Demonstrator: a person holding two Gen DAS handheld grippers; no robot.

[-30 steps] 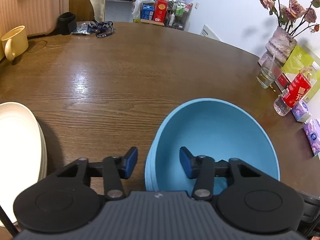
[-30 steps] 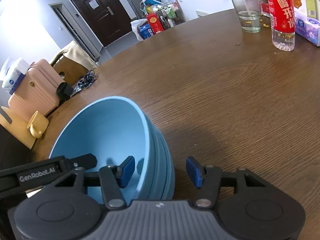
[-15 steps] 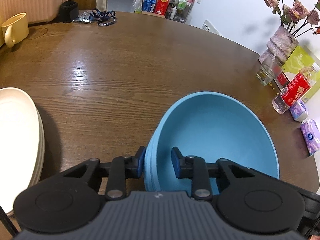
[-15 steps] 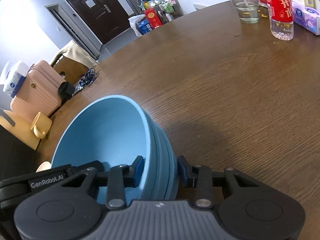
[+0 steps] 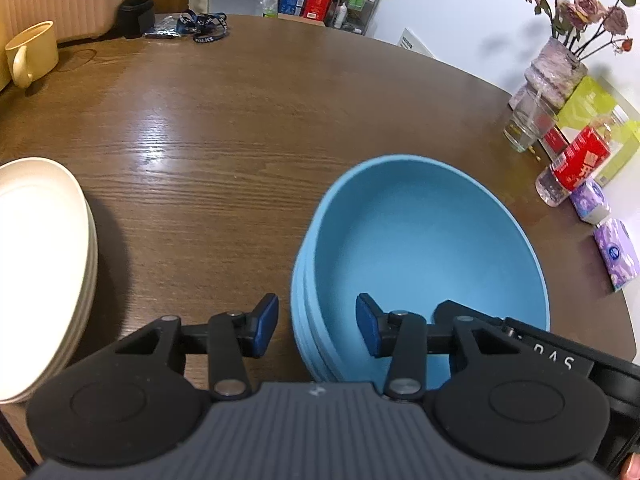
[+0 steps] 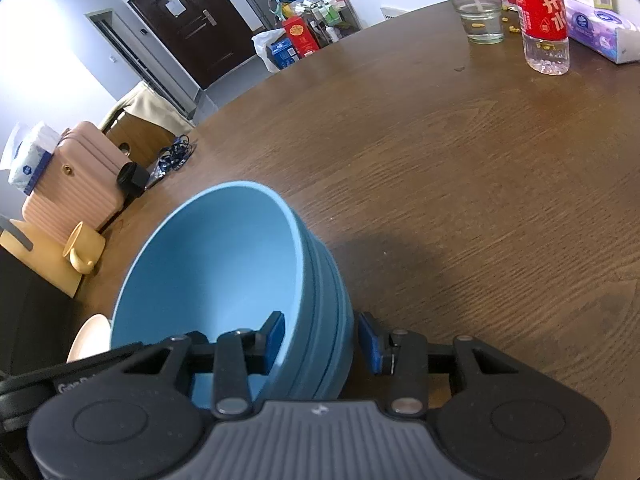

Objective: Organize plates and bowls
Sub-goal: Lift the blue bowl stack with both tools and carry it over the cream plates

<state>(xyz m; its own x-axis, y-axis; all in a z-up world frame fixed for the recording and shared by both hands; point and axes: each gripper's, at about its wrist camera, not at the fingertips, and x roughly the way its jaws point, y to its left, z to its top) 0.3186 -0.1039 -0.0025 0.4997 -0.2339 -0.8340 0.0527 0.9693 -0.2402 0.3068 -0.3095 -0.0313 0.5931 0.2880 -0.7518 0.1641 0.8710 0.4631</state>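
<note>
Currently, the stack of blue bowls (image 5: 424, 248) stands on the brown wooden counter (image 5: 248, 120) toward its near edge, nested one inside another, with the ribbed outer walls of several bowls visible below the top rim.

Left gripper (image 5: 316, 326): the jaws straddle the near-left wall of the bowl stack, one blue pad outside the stack and the other inside the top bowl. Both pads stand clear of the wall, with a visible gap on each side. The jaws have just been opening, at a moderate spread, and nothing is clamped.

Right gripper (image 6: 322, 340): the jaws straddle the near-right wall of the same stack, the inner pad inside the top bowl and the outer pad beside the ribbed outer wall. The inner pad is just beside the wall; the outer pad shows a narrow gap. The jaws have just been opening slightly, with the wall between them and not pressed.

The stack of cream plates (image 5: 40, 264) lies at the near-left edge of the counter, well apart from the bowls.

Other items on the counter: a yellow mug (image 5: 32, 54) at the far-left edge; a drinking glass (image 5: 528, 126), a red-labelled bottle (image 5: 572, 168) and tissue packs (image 5: 616, 254) along the right edge; a vase of dried flowers (image 5: 556, 70) at the far-right edge.
</note>
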